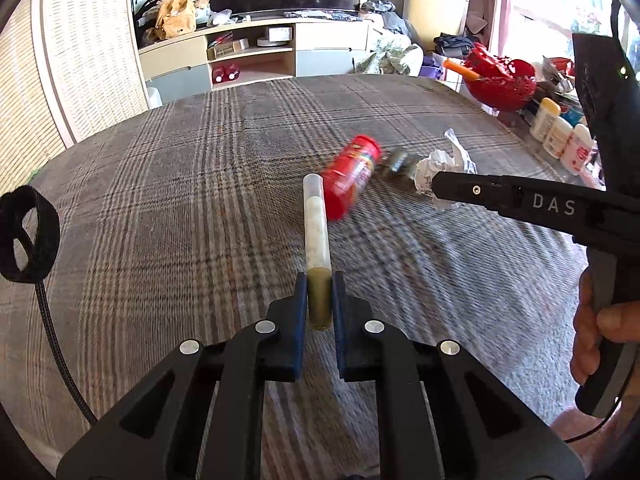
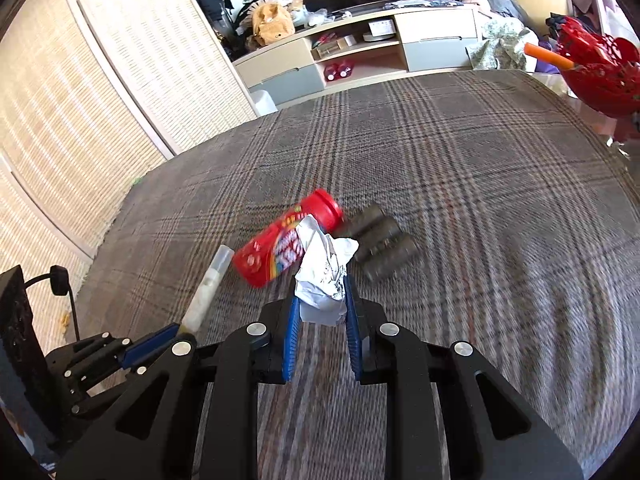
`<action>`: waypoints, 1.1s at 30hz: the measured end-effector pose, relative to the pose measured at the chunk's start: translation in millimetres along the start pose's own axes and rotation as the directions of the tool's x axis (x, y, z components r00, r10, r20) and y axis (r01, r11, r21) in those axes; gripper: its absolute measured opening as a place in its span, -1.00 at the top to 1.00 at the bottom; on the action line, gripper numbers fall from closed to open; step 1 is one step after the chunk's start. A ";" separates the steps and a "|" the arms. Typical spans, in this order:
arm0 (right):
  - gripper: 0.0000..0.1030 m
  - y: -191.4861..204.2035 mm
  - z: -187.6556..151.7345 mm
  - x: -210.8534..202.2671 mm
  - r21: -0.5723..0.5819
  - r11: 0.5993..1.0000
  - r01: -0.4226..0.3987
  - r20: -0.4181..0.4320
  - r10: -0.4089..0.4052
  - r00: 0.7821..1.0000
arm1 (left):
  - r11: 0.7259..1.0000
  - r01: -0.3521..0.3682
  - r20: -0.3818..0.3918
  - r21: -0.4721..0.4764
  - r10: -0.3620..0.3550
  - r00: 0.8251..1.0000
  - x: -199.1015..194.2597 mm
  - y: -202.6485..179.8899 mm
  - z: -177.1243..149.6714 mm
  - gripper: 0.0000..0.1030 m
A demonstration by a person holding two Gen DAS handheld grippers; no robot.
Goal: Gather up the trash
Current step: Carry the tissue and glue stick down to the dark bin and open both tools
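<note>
Plaid cloth (image 1: 200,184) in grey and brown is seen covering a wide surface across both wrist views. In the left wrist view, the left gripper (image 1: 320,292) is seen at six o'clock, its blue pads closed on the olive-coloured end of a clear plastic tube (image 1: 316,224). The tube is held clear of the cloth and points toward twelve o'clock, with white material packed in its middle. Just past the tube's far tip, toward one o'clock, a red canister (image 1: 352,176) is seen lying on its side on the cloth. Beside the canister, toward two o'clock, some dark cylinders (image 1: 398,162) are visible, blurred. At three o'clock the right gripper (image 1: 434,190) is seen from the side, with a hand (image 1: 596,332) wrapped round its handle; crumpled white paper (image 1: 444,164) is seen at its tip.

In the right wrist view, the right gripper (image 2: 322,300) is seen at six o'clock, closed on the crumpled white paper, which bulges upward from between the blue pads. Behind the paper, toward eleven o'clock, the red canister lies on the cloth, and three dark cylinders are laid side by side at one o'clock. The left gripper and its tube are seen at eight o'clock. A red basket (image 2: 600,76) stands at the cloth's edge at two o'clock.
</note>
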State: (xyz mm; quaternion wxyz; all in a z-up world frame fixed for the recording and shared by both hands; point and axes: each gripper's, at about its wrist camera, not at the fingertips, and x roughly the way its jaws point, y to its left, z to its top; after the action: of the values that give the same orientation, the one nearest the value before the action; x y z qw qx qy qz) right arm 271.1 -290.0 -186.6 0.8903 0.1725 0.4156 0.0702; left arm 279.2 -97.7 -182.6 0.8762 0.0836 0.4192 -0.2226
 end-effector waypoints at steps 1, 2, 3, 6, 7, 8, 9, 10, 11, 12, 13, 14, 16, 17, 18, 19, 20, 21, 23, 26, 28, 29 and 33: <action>0.57 0.8 -5.1 -6.9 0.000 1.000 0.001 0.000 -0.001 1.000 | 1.000 0.005 0.000 -0.002 -0.005 1.000 -4.8 -0.7 -3.8 0.79; 0.57 1.3 -8.4 -11.5 -0.001 1.000 0.001 0.000 -0.001 1.000 | 1.000 0.005 0.001 -0.004 -0.005 1.000 -9.6 -2.5 -6.9 0.79; 0.57 2.3 -12.8 -17.7 -0.002 1.000 0.002 0.001 -0.002 1.000 | 1.000 0.002 0.005 -0.007 -0.002 1.000 -17.4 -5.2 -11.7 0.79; 0.57 5.3 -24.1 -33.1 -0.004 1.000 0.002 0.004 -0.002 1.000 | 1.000 0.005 0.018 -0.015 -0.004 1.000 -39.4 -15.0 -22.4 0.79; 0.57 6.1 -30.2 -41.2 -0.005 1.000 0.003 0.008 -0.003 1.000 | 1.000 0.003 0.025 -0.014 -0.003 1.000 -47.2 -18.0 -26.6 0.79; 0.57 6.6 -35.6 -48.0 -0.007 1.000 0.003 0.011 -0.003 1.000 | 1.000 0.002 0.029 -0.013 -0.002 1.000 -52.7 -20.3 -29.5 0.79; 0.57 6.7 -39.6 -52.8 -0.008 1.000 0.004 0.012 -0.004 1.000 | 1.000 0.001 0.034 -0.013 -0.001 0.999 -59.6 -23.1 -33.3 0.79; 0.57 6.6 -47.5 -60.8 -0.010 1.000 0.004 0.014 -0.004 1.000 | 1.000 0.001 0.040 -0.014 -0.001 0.999 -68.4 -28.0 -38.9 0.79; 0.57 7.3 -54.1 -66.1 -0.013 1.000 0.006 0.012 -0.006 1.000 | 1.000 0.000 0.045 -0.014 0.000 0.999 -75.4 -31.0 -43.0 0.79; 0.57 8.0 -61.7 -70.9 -0.014 1.000 0.009 0.007 -0.009 1.000 | 1.000 0.000 0.048 -0.014 0.001 0.999 -81.3 -33.6 -47.9 0.79; 0.57 8.3 -66.8 -74.2 -0.015 1.000 0.010 0.004 -0.009 1.000 | 1.000 -0.001 0.052 -0.015 0.002 0.999 -88.5 -37.3 -55.0 0.79; 0.57 9.5 -73.8 -78.5 -0.015 1.000 0.011 0.000 -0.011 1.000 | 1.000 -0.001 0.052 -0.017 0.002 0.999 -93.2 -40.1 -60.0 0.79; 0.57 11.0 -89.1 -87.8 -0.022 1.000 0.016 -0.006 -0.016 1.000 | 1.000 0.004 0.049 -0.027 -0.002 0.999 -101.6 -45.4 -73.6 0.79; 0.57 11.4 -97.7 -93.0 -0.027 0.999 0.019 -0.008 -0.020 1.000 | 0.999 0.006 0.046 -0.032 -0.005 0.999 -104.6 -47.3 -80.1 0.79; 0.57 11.3 -106.4 -98.2 -0.031 0.999 0.022 -0.011 -0.022 1.000 | 0.999 0.008 0.043 -0.036 -0.007 0.999 -106.9 -49.2 -87.1 0.79; 0.57 12.3 -113.8 -102.1 -0.034 0.999 0.024 -0.014 -0.024 1.000 | 0.999 0.012 0.035 -0.038 -0.011 0.999 -109.2 -52.2 -97.8 0.79; 0.57 12.8 -122.3 -105.1 -0.038 0.999 0.028 -0.020 -0.028 0.999 | 0.999 0.013 0.029 -0.037 -0.012 0.999 -110.1 -54.1 -103.7 0.79; 0.57 14.1 -127.1 -105.6 -0.040 0.999 0.031 -0.024 -0.032 0.999 | 0.999 0.014 0.020 -0.032 -0.013 1.000 -110.8 -57.1 -113.9 0.79; 0.57 14.6 -143.0 -108.2 -0.044 0.998 0.037 -0.040 -0.039 0.998 | 0.999 0.015 0.005 -0.029 -0.014 1.000 -110.6 -59.3 -129.2 0.79; 0.57 13.8 -167.8 -104.8 -0.045 0.998 0.042 -0.074 -0.045 0.996 | 0.998 0.026 -0.022 -0.050 -0.027 0.999 -106.7 -60.1 -149.5 0.79; 0.57 12.0 -184.1 -99.9 -0.039 0.998 0.043 -0.095 -0.047 0.994 | 0.998 0.039 -0.053 -0.054 -0.041 0.998 -98.8 -60.9 -163.9 0.79; 0.57 11.0 -192.8 -96.0 -0.035 0.998 0.046 -0.108 -0.049 0.993 | 0.998 0.041 -0.071 -0.047 -0.044 0.996 -94.2 -63.2 -172.3 0.79; 0.57 5.6 -217.9 -80.2 -0.010 0.999 0.053 -0.154 -0.054 0.987 | 0.997 0.050 -0.140 -0.054 -0.057 0.988 -71.8 -69.1 -201.3 0.79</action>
State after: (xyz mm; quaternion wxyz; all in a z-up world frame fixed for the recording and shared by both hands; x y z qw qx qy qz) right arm 53.0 -252.1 -256.8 0.8575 0.1528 0.4875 0.0606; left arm 67.5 -69.0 -252.2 0.8397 0.0660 0.4879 -0.2290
